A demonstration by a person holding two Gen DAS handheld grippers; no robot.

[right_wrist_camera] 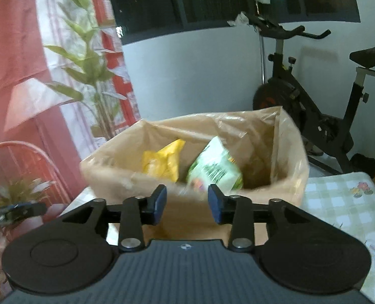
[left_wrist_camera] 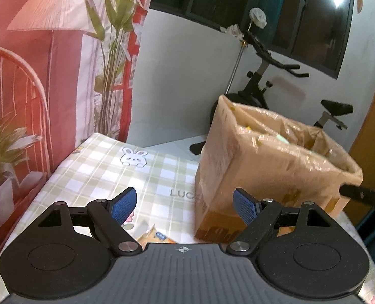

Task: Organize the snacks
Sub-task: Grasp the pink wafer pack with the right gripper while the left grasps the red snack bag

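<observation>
Drop's fine: right claw (right_wrist_camera: pixel 187 204) apart over box (right_wrist_camera: pixel 126 177), green pack (right_wrist_camera: pixel 214 169) inside; left claw (left_wrist_camera: pixel 185 206) apart, grab bench (left_wrist_camera: pixel 91 169) snack (left_wrist_camera: pixel 153 236) next.

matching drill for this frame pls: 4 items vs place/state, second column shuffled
Items:
1. green snack packet
2. yellow snack packet
3. orange snack packet
4. left gripper

Places/states:
A. on the checked tablecloth, outside the box
B. in the lined cardboard box, on the left as the right wrist view shows it
C. open, nothing between the pads
D. in the box, just beyond the right gripper

Pairs: 1-D, 2-B, 3-A, 4-C
</observation>
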